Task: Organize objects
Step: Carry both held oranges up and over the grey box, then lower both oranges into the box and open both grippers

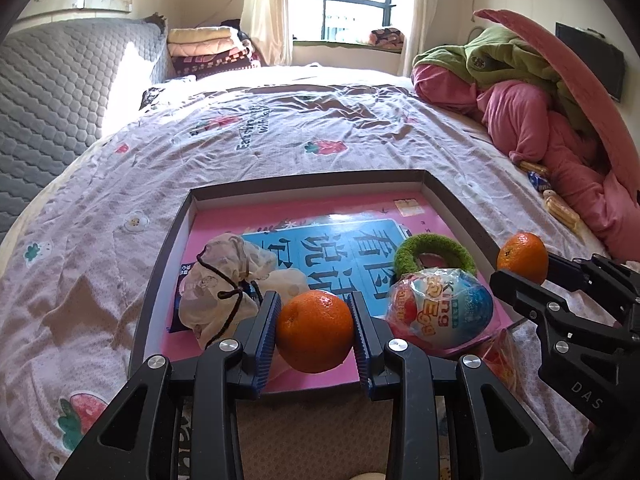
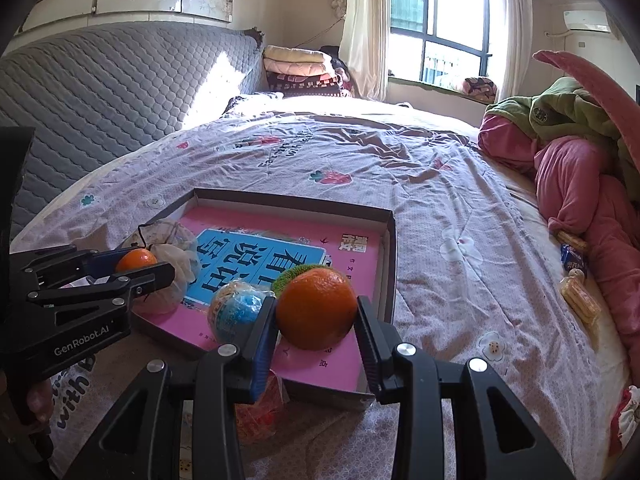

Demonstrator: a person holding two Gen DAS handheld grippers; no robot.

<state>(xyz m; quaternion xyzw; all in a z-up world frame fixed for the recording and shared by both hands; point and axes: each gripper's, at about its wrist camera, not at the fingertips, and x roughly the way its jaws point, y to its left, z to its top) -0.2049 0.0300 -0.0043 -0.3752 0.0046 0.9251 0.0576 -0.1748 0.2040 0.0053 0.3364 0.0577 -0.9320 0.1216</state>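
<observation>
An orange (image 1: 315, 331) was clamped in the left gripper (image 1: 315, 334), marked "GenRobot.AI". Another orange (image 2: 317, 309) was clamped in the right gripper (image 2: 317, 320), above the tray (image 2: 390, 240). "King Egg" was read on the toy egg (image 1: 440, 312).

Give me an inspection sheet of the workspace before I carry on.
Surface: bed sheet, rumpled, strawberry print.
Job's things: shallow box on the bed holding a pink book, drawstring pouch, green ring and wrapped toy egg.
Clutter: snack packets at the bed's right edge; pink and green bedding heaped there.
Grippers: left hand-held gripper shut on an orange; right hand-held gripper shut on a second orange; both over the box's near edge.
Cables: nothing seen.
Surroundings: grey headboard, window, folded blankets.
</observation>
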